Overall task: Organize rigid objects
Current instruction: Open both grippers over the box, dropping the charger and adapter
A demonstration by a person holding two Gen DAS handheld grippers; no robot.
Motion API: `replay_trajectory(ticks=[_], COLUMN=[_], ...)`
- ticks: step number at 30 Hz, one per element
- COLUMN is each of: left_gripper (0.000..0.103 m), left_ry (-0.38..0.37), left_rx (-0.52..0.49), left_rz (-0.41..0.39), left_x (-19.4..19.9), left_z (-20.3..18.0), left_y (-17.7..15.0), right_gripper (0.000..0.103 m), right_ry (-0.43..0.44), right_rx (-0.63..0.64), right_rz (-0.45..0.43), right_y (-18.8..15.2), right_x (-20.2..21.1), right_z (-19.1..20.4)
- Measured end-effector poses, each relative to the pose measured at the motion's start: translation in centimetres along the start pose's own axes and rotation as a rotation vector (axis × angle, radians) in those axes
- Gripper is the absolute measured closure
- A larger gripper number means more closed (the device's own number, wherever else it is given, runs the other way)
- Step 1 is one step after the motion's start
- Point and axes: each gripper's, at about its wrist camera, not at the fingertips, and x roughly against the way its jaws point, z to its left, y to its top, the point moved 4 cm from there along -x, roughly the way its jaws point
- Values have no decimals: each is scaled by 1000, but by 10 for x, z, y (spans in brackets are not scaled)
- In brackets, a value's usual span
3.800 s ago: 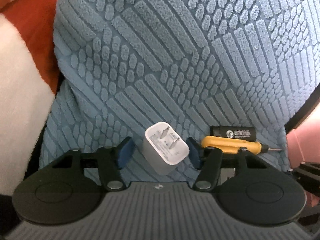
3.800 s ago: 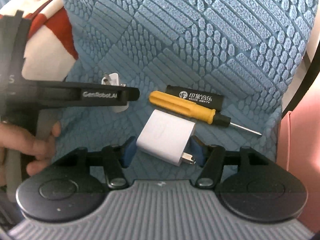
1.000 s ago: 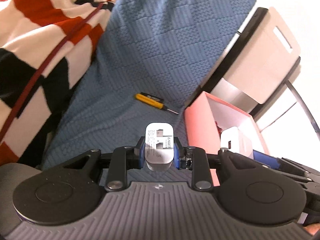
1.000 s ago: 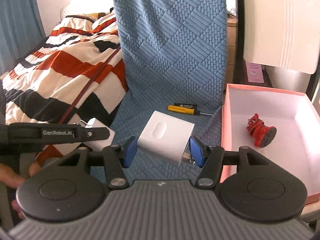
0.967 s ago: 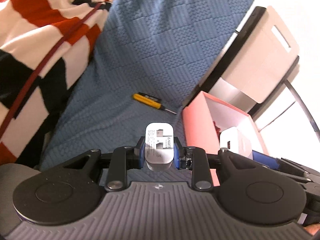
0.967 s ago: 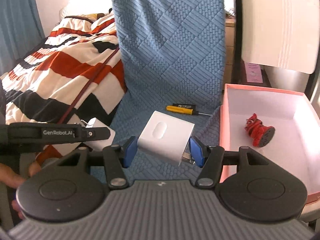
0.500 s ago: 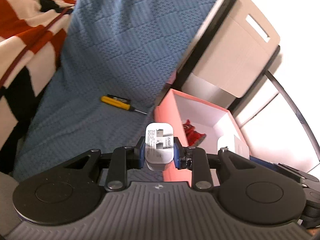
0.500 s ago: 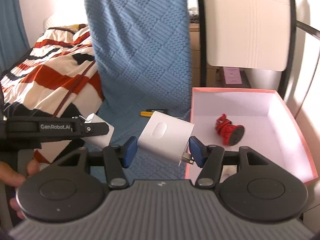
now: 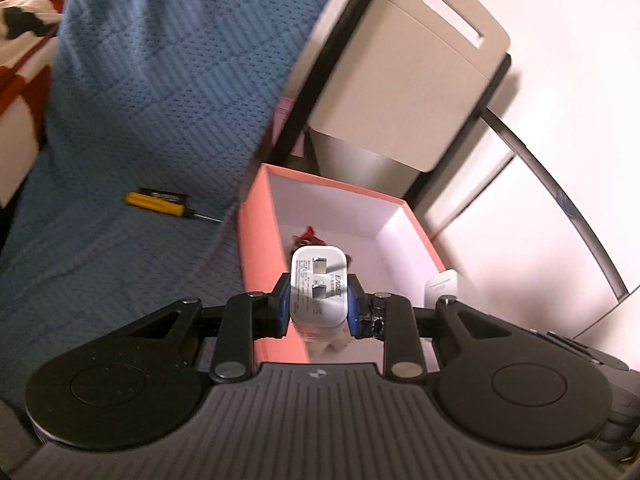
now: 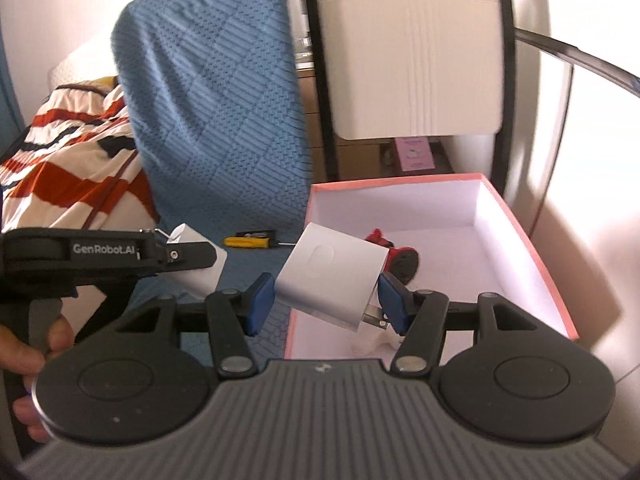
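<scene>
Room: a bed with a red, white and black striped blanket point(image 10: 68, 160), a blue textured knit cover point(image 10: 212, 92) draped over a seat, and a white slotted chair back point(image 10: 412, 52) behind the box.
Box: the pink-walled, white-lined cardboard box point(image 10: 532, 240) sits open, just beside the blue cover, ahead of and below both my hands.
Right hand: my right hand-held gripper point(image 10: 326, 300) pinches a large white square plug adapter point(image 10: 332, 276), tilted, prongs toward the right pad, already above the box's near wall.
Left hand: my left hand-held gripper point(image 9: 318, 308) pinches a small white wall charger point(image 9: 318, 292), prongs facing forward, over the box's left wall point(image 9: 260, 248).
Nearer: I judge the right is nearer the box floor.
Already inside: a small red ridged object point(image 10: 400, 258).
Left out: a yellow-handled screwdriver point(image 9: 160, 202) lying crosswise on the cover beside a small black oblong item point(image 9: 162, 194), well apart from both hands.
</scene>
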Motion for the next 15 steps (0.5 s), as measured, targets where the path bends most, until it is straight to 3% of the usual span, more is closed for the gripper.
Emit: replay_trajectory(ticks=[6, 15], left_gripper=[72, 72], left_ry=[-22, -23], left_rx=[-19, -42], left_rz=[7, 90], left_x=[-22, -83], left_z=[-19, -33], left_y=[4, 7], right_gripper=[43, 43], right_ry=[-24, -53], right_rx=[-25, -124], right_rz=[6, 75], right_y=[-1, -9], right_x=[-4, -38], right_z=[-21, -62])
